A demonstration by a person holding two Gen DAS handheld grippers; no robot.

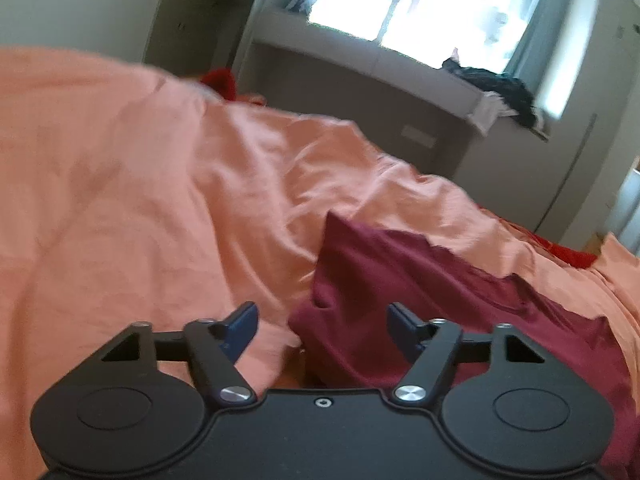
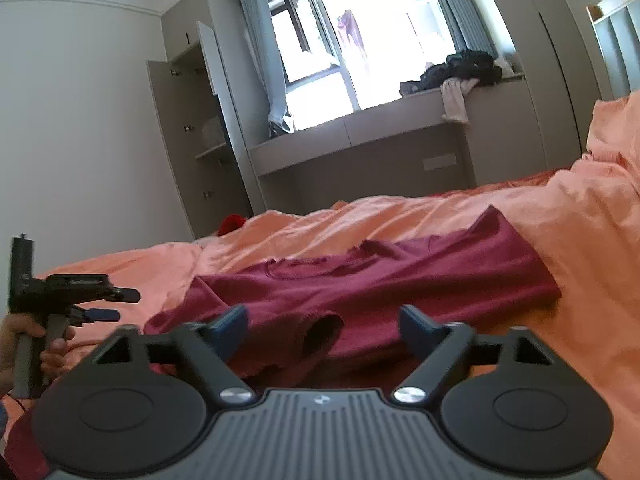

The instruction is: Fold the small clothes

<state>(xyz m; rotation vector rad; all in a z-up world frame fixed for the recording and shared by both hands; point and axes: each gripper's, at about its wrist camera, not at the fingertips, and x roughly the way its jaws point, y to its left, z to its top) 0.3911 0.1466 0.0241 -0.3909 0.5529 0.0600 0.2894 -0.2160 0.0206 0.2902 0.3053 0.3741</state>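
Bed: I see an orange duvet [image 2: 568, 232] filling both views, rumpled; it carries everything I work on.
Shirt: a maroon shirt [image 2: 380, 280] lies flat on the duvet in my right view, long axis running 9 to 3 o'clock; one end reaches 3 o'clock at the far right, the other trails to 8 o'clock toward my left hand.
Sleeve: a ragged opening [image 2: 324, 332] sits at the near hem, just ahead of my right claw's gap.
Right claw: my right gripper [image 2: 322, 326] has its jaws apart, nothing between the pads; the shirt lies at 12 o'clock, the hem just beside the tips.
Left claw: my left gripper [image 1: 322, 322] is also apart and empty; in its own blurred view the shirt [image 1: 420, 292] lies from 12 round to 3 o'clock, its near corner between the tips, contact I cannot tell.
Left hand: seen from the right view at 9 o'clock, the hand [image 2: 28, 344] holds its tool near the shirt's left end.
Judgement: each claw seems nearer to its own end; I'd pinch the near hem at both ends and carry it toward 12 o'clock.
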